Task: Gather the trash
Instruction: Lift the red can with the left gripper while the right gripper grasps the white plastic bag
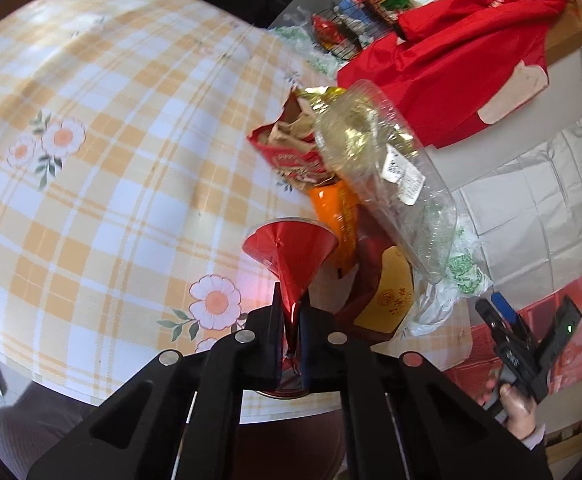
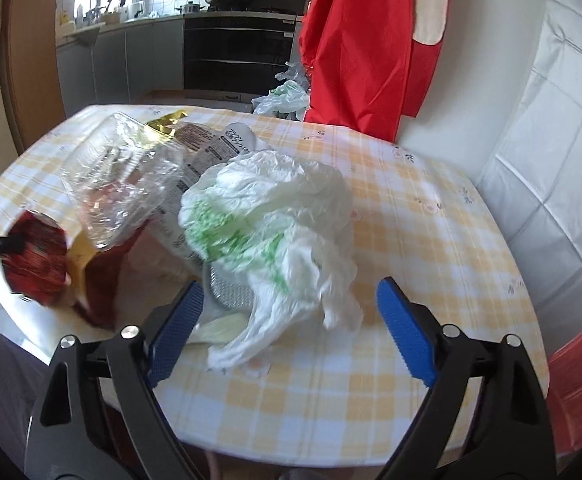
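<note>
Here the left tool [image 1: 291,320] pinches a red foil wrapper [image 1: 291,256]; the right tool [image 2: 291,320] gapes before a white bag [image 2: 275,208].

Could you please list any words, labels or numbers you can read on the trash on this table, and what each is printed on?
No text reads fully.
White sticker on the clear plastic container: print too small.
Red snack bag: lettering blurred.
Orange packet: side print illegible.
Yellow label on the dark red package: gold seal characters unreadable.
White wrapper: Japanese characters, too blurred to quote.
Green print on the white plastic bag: crumpled, unreadable.
</note>
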`<state>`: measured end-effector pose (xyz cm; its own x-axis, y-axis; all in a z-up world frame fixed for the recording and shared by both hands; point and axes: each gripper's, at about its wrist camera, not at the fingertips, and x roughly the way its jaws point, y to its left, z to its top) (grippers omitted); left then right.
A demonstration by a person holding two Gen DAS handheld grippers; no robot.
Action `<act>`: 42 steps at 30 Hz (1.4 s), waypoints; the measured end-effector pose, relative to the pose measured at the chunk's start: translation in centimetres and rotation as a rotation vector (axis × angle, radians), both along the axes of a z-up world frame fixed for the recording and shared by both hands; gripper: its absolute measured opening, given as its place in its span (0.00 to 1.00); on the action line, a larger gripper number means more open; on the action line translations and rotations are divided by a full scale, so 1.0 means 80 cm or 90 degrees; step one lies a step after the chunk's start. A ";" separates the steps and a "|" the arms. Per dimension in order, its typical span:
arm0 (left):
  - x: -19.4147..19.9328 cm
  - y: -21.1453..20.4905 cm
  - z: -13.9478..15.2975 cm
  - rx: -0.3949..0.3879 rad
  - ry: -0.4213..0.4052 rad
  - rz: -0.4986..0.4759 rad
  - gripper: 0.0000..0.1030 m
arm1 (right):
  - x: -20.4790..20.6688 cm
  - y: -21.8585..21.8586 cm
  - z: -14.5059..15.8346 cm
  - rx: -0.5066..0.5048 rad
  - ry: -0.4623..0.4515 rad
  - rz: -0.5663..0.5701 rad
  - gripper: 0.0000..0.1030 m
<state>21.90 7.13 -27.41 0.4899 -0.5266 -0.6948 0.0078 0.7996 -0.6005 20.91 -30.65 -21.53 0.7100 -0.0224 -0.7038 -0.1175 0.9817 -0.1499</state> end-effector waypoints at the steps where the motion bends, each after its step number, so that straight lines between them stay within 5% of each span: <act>1: -0.001 -0.002 0.003 0.008 -0.006 -0.002 0.06 | 0.007 0.003 -0.003 -0.010 0.003 0.004 0.80; 7: -0.013 0.001 0.022 -0.008 -0.037 0.011 0.06 | 0.043 0.017 -0.034 -0.078 0.033 -0.004 0.78; 13: -0.040 -0.007 0.058 0.025 -0.101 0.018 0.06 | 0.056 0.015 -0.056 -0.062 0.040 -0.031 0.78; 17: -0.056 -0.015 0.072 0.059 -0.133 0.030 0.06 | 0.056 0.013 -0.064 -0.037 0.053 -0.028 0.50; 22: -0.069 -0.021 0.086 0.070 -0.159 0.035 0.06 | 0.030 0.002 -0.046 0.011 -0.003 -0.051 0.20; 31: -0.090 -0.036 0.098 0.055 -0.183 0.015 0.06 | -0.044 -0.038 0.003 0.142 -0.134 -0.132 0.15; 42: -0.124 -0.056 0.116 0.067 -0.207 -0.003 0.06 | -0.102 -0.043 0.051 0.204 -0.186 -0.077 0.15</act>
